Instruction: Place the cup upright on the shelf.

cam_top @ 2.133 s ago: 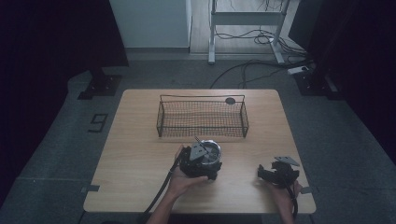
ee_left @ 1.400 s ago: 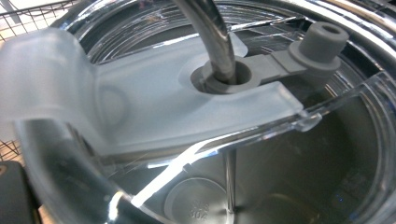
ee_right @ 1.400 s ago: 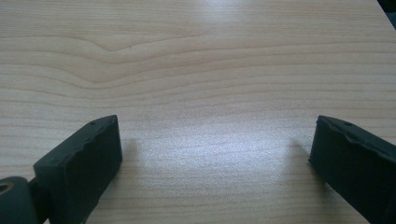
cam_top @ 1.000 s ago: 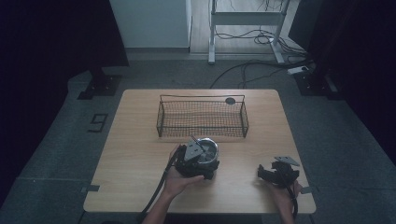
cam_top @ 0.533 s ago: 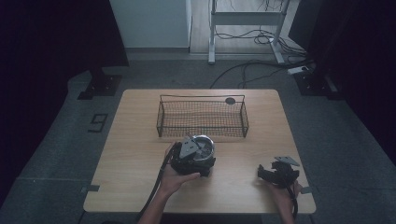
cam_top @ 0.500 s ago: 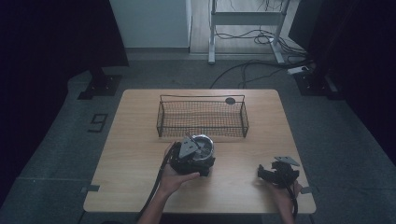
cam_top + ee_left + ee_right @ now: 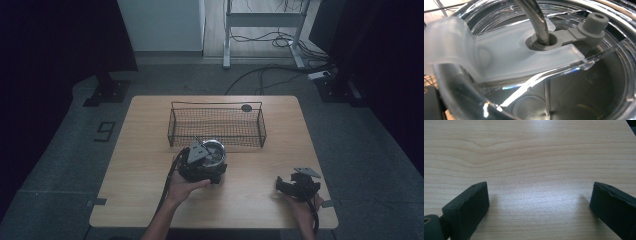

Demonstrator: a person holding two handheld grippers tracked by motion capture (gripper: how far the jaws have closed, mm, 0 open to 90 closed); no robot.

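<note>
A steel tumbler (image 7: 214, 149) with a clear lid stands on the wooden table (image 7: 150, 150), just in front of the wire basket (image 7: 216, 104). My left gripper (image 7: 207, 159) sits right over its near rim, held in a hand, and appears shut on it. In the left gripper view the lid (image 7: 506, 57) is very close: a frosted flap, a grey plug (image 7: 594, 23) and a metal straw (image 7: 534, 17) through a grey hole. My right gripper (image 7: 281, 186) rests near the table's front right. Its black jaws stand wide apart over bare wood, gripper (image 7: 539, 205) open and holding nothing.
The black wire basket stands at the table's far middle. A small black round disc (image 7: 246, 107) lies on the table behind its right end. Cables (image 7: 260, 82) and a metal frame leg (image 7: 226, 35) lie on the floor beyond the table.
The left gripper and the tumbler have shifted together a little to the left and toward the basket. The right gripper has stayed put.
</note>
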